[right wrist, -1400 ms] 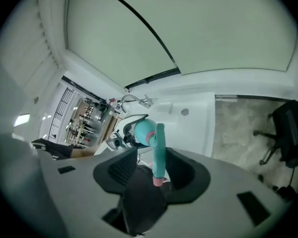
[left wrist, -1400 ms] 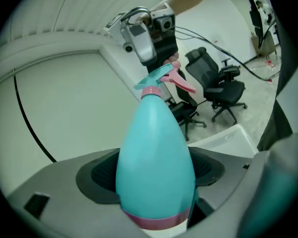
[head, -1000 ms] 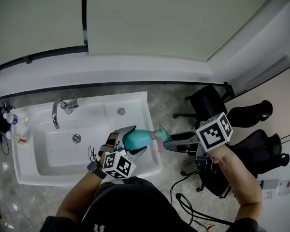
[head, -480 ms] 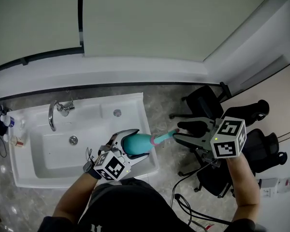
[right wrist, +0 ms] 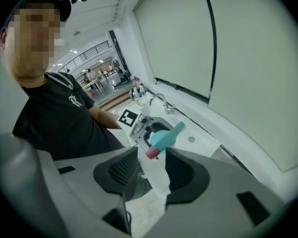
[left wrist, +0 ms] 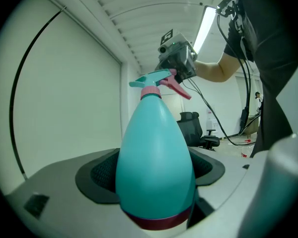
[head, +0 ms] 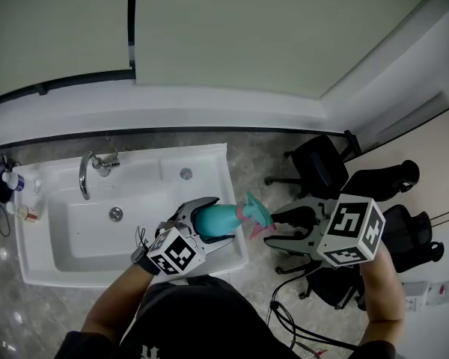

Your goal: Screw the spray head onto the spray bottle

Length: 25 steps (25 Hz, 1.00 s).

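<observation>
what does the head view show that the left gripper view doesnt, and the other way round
Only the head view: the white sink with its faucet, and the left gripper from outside, shut on the spray bottle.
Only the left gripper view: the ceiling light and the dark red band round the bottle's base.
Both: the teal bottle with its spray head on the neck, the open right gripper near that head, and an office chair.

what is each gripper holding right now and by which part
The left gripper holds the teal spray bottle by its wide body, near the base. The right gripper is open, fingers apart and off the spray head, holding nothing.
</observation>
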Tool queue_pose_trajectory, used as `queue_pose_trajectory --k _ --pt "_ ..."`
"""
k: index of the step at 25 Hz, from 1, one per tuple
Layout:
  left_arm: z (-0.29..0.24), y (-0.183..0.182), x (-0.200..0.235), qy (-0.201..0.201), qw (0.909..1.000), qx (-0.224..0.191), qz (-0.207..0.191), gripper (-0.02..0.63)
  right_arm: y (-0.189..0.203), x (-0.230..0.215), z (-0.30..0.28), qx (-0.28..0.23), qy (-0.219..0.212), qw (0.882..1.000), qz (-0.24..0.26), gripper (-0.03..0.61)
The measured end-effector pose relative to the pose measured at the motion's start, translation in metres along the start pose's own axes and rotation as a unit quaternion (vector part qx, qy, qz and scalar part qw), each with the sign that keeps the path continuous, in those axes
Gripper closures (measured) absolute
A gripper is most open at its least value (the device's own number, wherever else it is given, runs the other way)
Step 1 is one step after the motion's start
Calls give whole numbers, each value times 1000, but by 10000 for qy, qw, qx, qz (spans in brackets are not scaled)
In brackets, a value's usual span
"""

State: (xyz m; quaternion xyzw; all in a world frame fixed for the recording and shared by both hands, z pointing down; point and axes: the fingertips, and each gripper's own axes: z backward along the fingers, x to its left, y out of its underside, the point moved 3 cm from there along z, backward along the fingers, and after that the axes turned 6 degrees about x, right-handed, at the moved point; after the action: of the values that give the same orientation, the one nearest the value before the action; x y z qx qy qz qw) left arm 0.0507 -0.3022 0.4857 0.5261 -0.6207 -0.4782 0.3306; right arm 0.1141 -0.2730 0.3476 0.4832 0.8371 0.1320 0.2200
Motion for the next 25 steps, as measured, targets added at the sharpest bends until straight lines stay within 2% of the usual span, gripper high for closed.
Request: queue_pose_trajectory --k 6,13,15,18,20,23,25 --pt "-1 2 -9 250 9996 96 -93 213 -20 23 -14 379 -645 9968 294 408" --pt "-1 6 -26 698 9964 252 -412 213 -36 21 -14 585 -817 9945 307 408" --pt "0 4 -32 896 9948 192 -453 213 -38 19 -13 669 -689 9936 586 408" --pt "3 0 -39 1194 9917 75 -466 213 -34 15 -13 814 -505 9858 1378 408" --pt "7 -4 -38 1353 9903 -55 -304 213 -26 13 -12 860 -521 9788 1782 408" --pt "16 -9 -34 1666 9857 -236 27 213 -19 13 -9 660 -533 9730 2144 407" --pt "18 -10 -33 1793 9833 -266 156 213 -18 16 -10 690 -175 9628 2605 407"
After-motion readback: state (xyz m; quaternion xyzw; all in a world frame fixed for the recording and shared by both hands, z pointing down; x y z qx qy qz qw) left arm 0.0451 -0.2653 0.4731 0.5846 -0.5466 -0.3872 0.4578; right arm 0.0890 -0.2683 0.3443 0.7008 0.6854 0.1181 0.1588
